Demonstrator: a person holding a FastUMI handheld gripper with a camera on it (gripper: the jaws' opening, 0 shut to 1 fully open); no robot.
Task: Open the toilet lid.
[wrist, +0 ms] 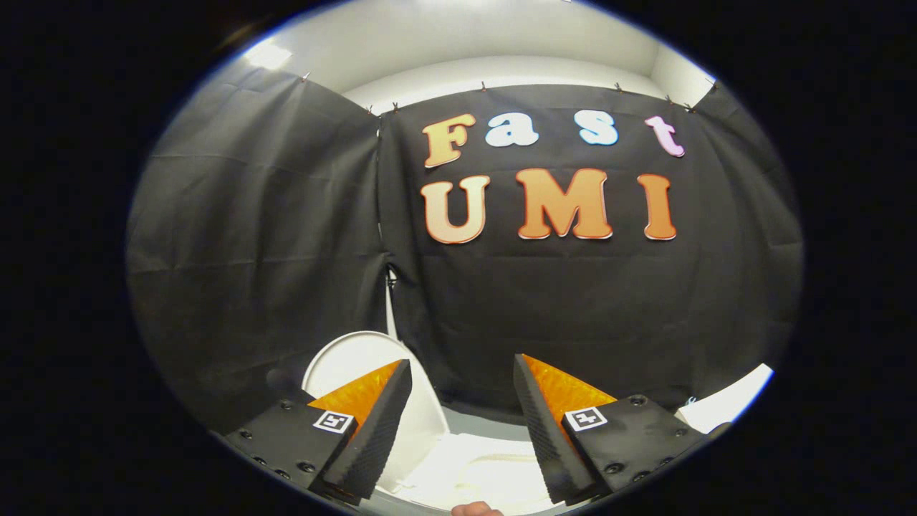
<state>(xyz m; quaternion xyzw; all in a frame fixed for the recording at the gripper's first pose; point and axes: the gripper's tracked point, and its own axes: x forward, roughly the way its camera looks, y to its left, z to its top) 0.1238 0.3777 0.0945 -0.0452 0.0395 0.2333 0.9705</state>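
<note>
The white toilet lid [358, 365] stands raised, rising just beyond my left finger [372, 430] and leaning back toward the black cloth wall. Below and between the fingers I see the white toilet bowl and seat [473, 466]. My gripper [462, 373] is open, with a wide gap between the fingers and nothing held in it. The left finger partly covers the lid's lower part. The right finger [537, 423] stands apart from the lid.
Black cloth walls [573, 308] close the booth behind and to the left. A white surface [731, 401] shows past the right finger. A bit of a hand [476, 509] peeks in below, between the fingers.
</note>
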